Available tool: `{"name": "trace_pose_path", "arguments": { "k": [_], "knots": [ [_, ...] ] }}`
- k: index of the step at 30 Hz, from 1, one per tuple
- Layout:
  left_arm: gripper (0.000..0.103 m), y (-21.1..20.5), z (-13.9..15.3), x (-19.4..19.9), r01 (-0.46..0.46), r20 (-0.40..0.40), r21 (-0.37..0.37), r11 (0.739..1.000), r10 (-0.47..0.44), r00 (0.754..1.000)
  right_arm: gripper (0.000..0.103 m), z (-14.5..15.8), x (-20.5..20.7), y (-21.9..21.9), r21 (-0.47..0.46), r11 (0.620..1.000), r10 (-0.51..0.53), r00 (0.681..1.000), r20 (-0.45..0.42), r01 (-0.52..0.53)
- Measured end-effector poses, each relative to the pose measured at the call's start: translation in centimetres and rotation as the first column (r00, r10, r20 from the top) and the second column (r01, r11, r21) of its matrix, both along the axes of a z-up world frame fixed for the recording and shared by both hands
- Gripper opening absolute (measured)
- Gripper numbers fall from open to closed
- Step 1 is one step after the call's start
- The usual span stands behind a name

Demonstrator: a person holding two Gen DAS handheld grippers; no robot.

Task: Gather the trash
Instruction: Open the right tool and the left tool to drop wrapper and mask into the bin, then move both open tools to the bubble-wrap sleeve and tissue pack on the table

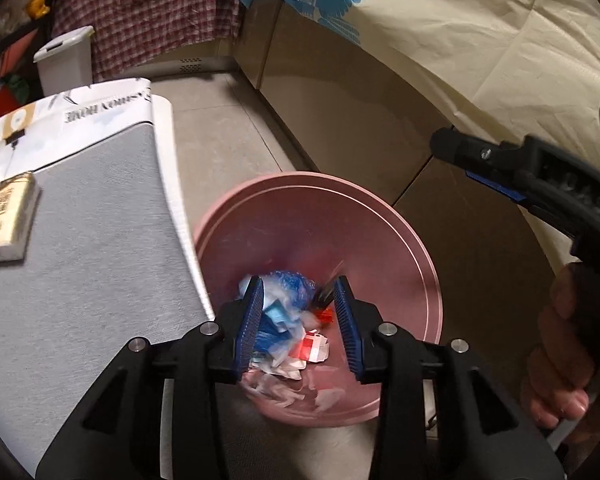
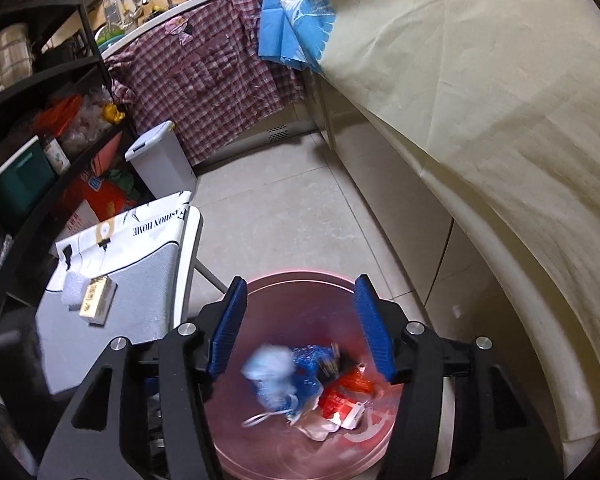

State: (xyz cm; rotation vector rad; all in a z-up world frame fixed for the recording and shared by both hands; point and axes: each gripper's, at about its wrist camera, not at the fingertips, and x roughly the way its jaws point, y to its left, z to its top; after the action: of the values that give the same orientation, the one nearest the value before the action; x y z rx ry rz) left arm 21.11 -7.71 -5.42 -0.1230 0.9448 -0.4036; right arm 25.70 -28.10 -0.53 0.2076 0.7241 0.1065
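Observation:
A pink round bin (image 1: pixel 404 216) stands on the floor beside the grey-topped table (image 1: pixel 100 240); it also shows in the right wrist view (image 2: pixel 284 452). Inside lies a heap of trash (image 1: pixel 288 320): blue and white wrappers, a red and white packet, an orange scrap; it appears blurred in the right wrist view (image 2: pixel 300 380). My left gripper (image 1: pixel 299 286) is open and empty above the bin. My right gripper (image 2: pixel 302 284) is open and empty, also above the bin, and shows in the left wrist view (image 1: pixel 500 164) at the right. A yellow and white box (image 1: pixel 10 216) lies on the table, and also shows in the right wrist view (image 2: pixel 96 300).
A white printed bag (image 1: pixel 80 108) lies at the table's far end. A white lidded bin (image 2: pixel 160 156) stands by a counter draped with a plaid shirt (image 2: pixel 208 76). A cream cloth (image 2: pixel 480 100) hangs on the right. Black shelves (image 2: pixel 40 120) with goods stand left.

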Motion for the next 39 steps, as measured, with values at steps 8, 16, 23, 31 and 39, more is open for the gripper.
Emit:
{"name": "trace_pose_path", "arguments": {
  "k": [8, 16, 23, 31, 39],
  "knots": [
    [0.036, 3.5, 2.5, -2.6, -0.032, 0.046, 0.018, 0.999, 0.031, 0.998, 0.056, 0.4, -0.8, 0.4, -0.005, 1.000, 0.014, 1.000, 0.012, -0.014],
    [0.036, 8.7, 5.7, -4.6, -0.082, 0.101, 0.038, 0.996, 0.078, 0.992, 0.056, 2.9, -4.1, 4.6, -0.080, 0.991, 0.113, 0.990, 0.084, -0.106],
    [0.027, 14.9, 8.1, -6.3, -0.151, 0.159, 0.057, 0.987, 0.140, 0.977, 0.056, 4.4, -6.9, 8.9, -0.166, 0.971, 0.197, 0.966, 0.165, -0.170],
    [0.008, 22.0, 7.6, -6.1, -0.239, 0.261, 0.138, 0.961, 0.198, 0.945, 0.052, 4.0, -7.7, 14.0, -0.166, 0.949, 0.292, 0.944, 0.151, -0.267],
    [0.007, 27.4, 5.4, -3.9, -0.300, 0.249, 0.102, 0.949, 0.267, 0.931, 0.044, 2.4, -6.2, 21.0, -0.136, 0.933, 0.351, 0.925, 0.142, -0.333]
  ]
}}
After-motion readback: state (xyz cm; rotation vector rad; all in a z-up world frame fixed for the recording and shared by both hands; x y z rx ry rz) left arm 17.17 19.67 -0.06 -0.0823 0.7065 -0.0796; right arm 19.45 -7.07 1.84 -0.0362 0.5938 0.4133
